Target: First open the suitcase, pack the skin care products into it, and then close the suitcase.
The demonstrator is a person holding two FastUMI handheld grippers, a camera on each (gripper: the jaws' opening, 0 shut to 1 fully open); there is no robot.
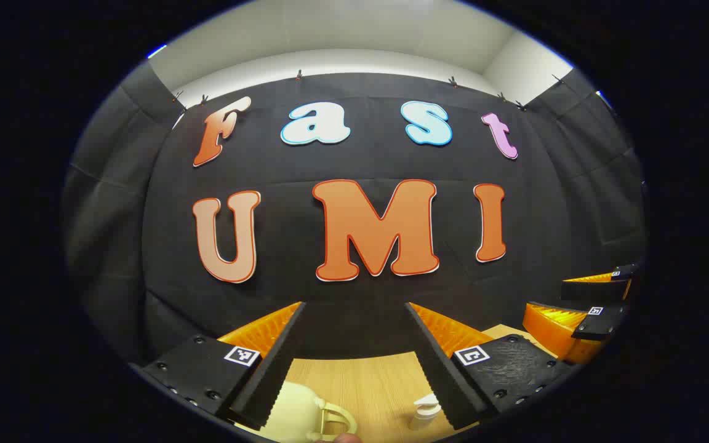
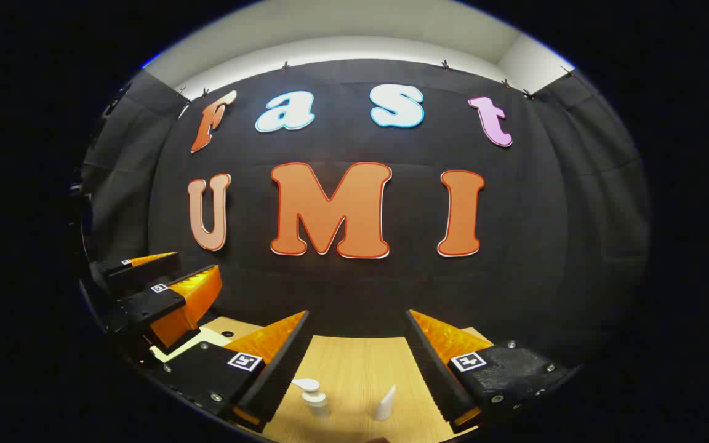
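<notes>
Left gripper (image 1: 354, 357) held above wooden table (image 1: 367, 384), jaws released, nothing between them. Cream suitcase (image 1: 296, 418) with handle seen at lower edge, just beside left finger. Right gripper (image 2: 357, 363) likewise spread wide, empty, raised over table. White pump bottle (image 2: 314, 397) and white tube (image 2: 386, 403) standing on tabletop below, slightly apart, neither touched.

Light comes from above, along a bright ceiling strip over the cloth wall; the wall itself stays dim. Wooden table (image 2: 354, 363) evenly lit, w/ only soft, faint shadows. No strong glare. Strong fisheye bending at edges in both views; the rim is darker. Centre sharp, the bottom edge slightly blurred.
</notes>
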